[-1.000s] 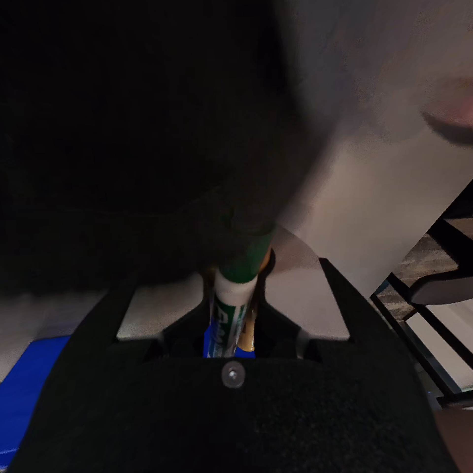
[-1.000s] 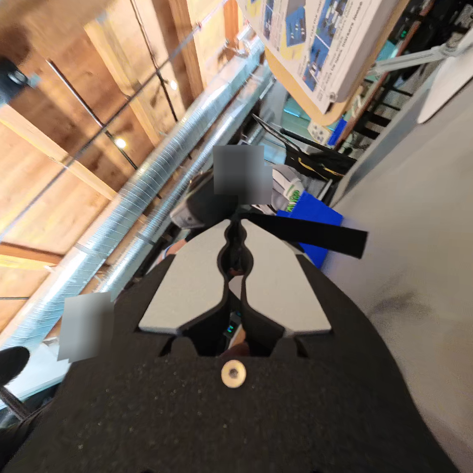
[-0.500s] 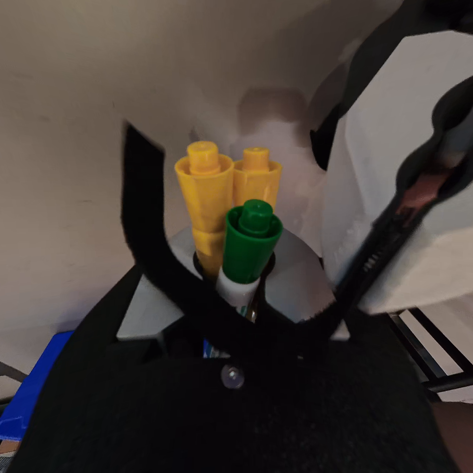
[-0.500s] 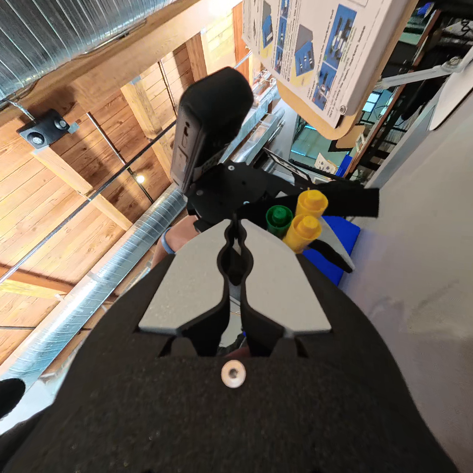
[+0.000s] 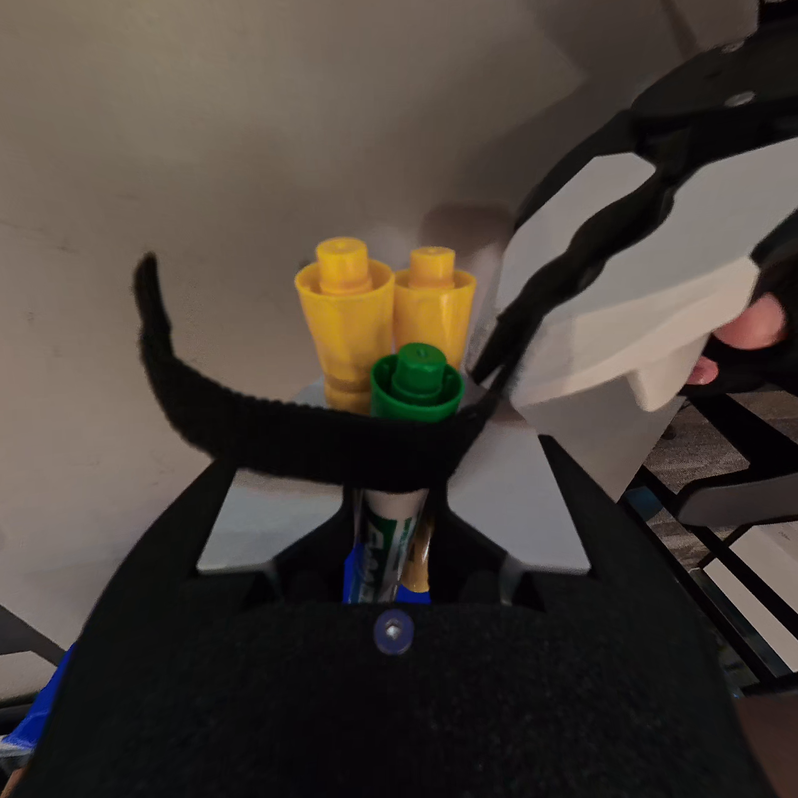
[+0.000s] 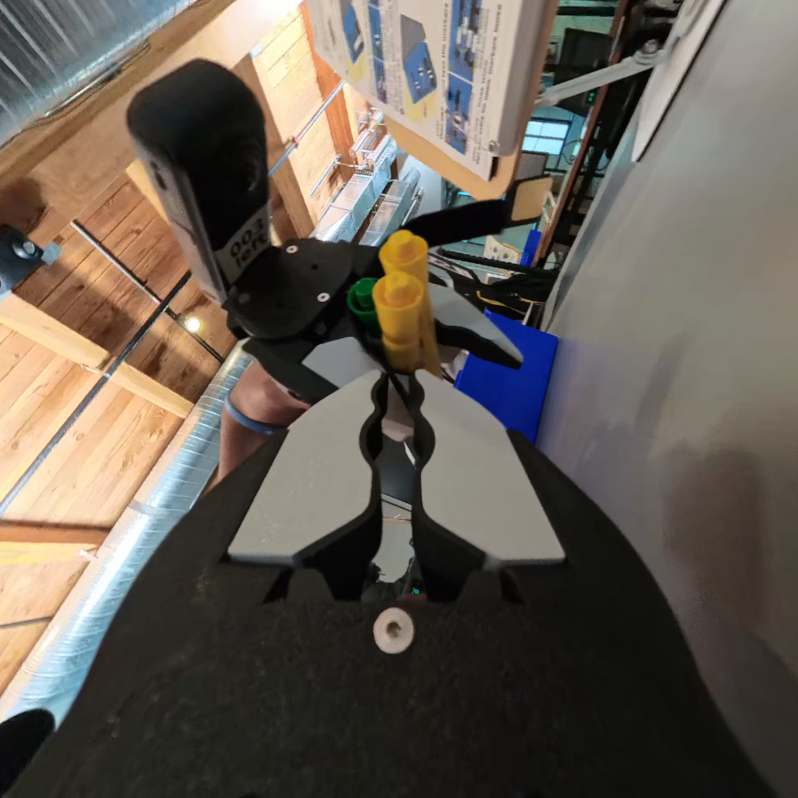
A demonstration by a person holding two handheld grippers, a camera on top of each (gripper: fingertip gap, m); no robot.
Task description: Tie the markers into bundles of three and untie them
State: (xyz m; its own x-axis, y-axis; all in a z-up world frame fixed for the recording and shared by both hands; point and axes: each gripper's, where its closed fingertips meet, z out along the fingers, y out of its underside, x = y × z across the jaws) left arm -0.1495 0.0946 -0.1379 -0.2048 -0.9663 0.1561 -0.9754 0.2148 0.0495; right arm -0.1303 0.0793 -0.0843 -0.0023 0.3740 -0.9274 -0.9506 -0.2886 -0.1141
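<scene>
My left gripper [image 5: 397, 457] is shut on a bundle of three markers: two with yellow caps [image 5: 345, 319] and one with a green cap [image 5: 416, 380]. A black strap [image 5: 302, 436] runs across the front of the markers. Its free end curls up at the left. Its other end runs right into my right gripper [image 5: 509, 319], which is shut on it. In the right wrist view my right gripper [image 6: 397, 375] pinches the strap's thin edge just in front of the yellow caps [image 6: 397, 302] and the green cap [image 6: 362, 298]. The strap's loose end [image 6: 466, 220] sticks out behind them.
A grey table surface [image 5: 172, 129] lies behind the markers and fills the right side of the right wrist view [image 6: 691, 345]. A blue box [image 6: 509, 380] sits on it. A black rack [image 5: 734, 539] stands at the right. A person's hand [image 5: 751, 328] holds the right gripper. Spacing between my two grippers at the tips: around 6 centimetres.
The dark cover over the left view cleared. The strap, which hung in a low loop, now lies straighter and higher across the markers. My right gripper moved nearer the markers, still gripping the strap.
</scene>
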